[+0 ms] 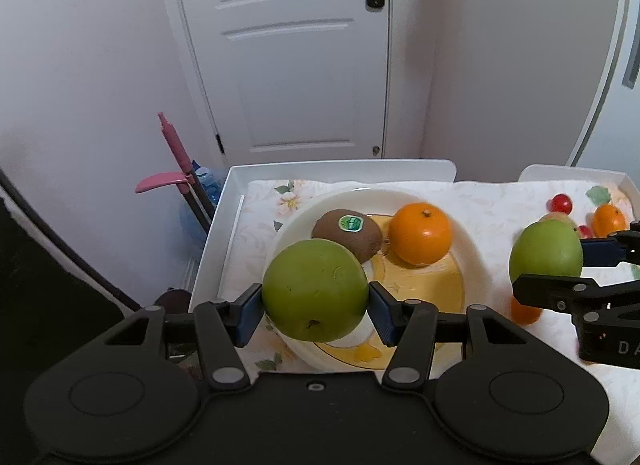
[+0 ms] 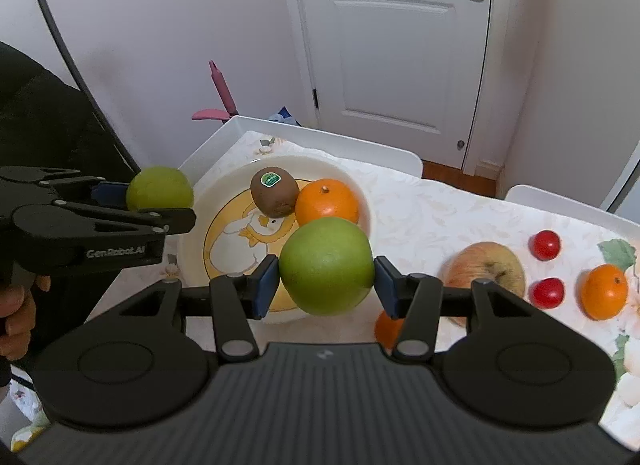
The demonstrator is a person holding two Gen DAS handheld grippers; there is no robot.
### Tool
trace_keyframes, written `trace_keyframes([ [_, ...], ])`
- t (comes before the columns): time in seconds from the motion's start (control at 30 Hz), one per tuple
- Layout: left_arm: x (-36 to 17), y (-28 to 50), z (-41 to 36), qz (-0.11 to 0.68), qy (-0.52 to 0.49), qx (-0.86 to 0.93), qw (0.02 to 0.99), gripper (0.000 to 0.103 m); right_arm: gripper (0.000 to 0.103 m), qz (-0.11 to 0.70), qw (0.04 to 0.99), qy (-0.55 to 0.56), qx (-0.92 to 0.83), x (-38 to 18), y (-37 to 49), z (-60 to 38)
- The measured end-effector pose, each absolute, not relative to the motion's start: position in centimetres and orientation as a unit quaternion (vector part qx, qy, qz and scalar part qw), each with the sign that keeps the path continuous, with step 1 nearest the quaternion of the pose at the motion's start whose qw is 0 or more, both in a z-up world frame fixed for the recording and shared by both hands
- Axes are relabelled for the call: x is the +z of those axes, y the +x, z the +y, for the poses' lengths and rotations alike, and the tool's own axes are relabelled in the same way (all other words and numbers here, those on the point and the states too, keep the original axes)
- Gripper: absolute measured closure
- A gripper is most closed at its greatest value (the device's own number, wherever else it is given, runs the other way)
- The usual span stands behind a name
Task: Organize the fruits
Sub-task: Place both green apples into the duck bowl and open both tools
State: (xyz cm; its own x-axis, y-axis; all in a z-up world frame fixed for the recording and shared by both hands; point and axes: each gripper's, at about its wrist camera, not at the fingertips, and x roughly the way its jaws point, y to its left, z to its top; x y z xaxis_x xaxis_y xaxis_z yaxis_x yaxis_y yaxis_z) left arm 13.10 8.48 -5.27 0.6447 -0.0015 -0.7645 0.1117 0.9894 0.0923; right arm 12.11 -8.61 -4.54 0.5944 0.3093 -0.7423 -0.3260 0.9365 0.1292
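Apples point(image 1: 315, 290) rode clamped in both your grippers, left point(image 1: 316, 311) and right point(image 2: 326, 281), over the plate point(image 2: 192, 201), kiwi point(image 2: 275, 192) and orange point(image 2: 327, 201) there; placement looked next.

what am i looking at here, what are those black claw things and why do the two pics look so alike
Those black claws are hand-held grippers, not a robot arm: a person squeezes one in each hand. Each carries a wide-angle camera that looks out along its own two fingers, so you get two pictures of the same table from slightly different spots.

In the left wrist view, the left gripper clamps a green apple. In the right wrist view, the right gripper clamps a second green apple.

On the flowered tablecloth sits a duck plate holding a kiwi and an orange. Off the plate lie a reddish apple, two cherry tomatoes and two more small oranges.
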Motion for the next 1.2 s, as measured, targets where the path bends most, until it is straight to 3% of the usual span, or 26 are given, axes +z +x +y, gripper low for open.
trace_keyframes([
  [0.67,-11.0,18.8,8.4,0.452,0.116,-0.092,0.880,0.043,0.037,0.438,0.889,-0.009,0.136,-7.7,14.8,-6.6],
  [0.73,-11.0,18.7,8.5,0.449,0.115,-0.094,0.881,0.037,0.037,0.438,0.889,-0.008,0.136,-7.7,14.8,-6.5],
  [0.8,-10.4,18.4,8.6,0.436,0.111,-0.098,0.888,0.007,0.037,0.438,0.889,-0.009,0.136,-7.6,14.8,-6.5],
  [1.2,-7.7,16.8,10.1,0.420,0.073,-0.085,0.901,0.006,0.037,0.427,0.889,-0.043,0.159,-7.4,14.6,-6.8],
])
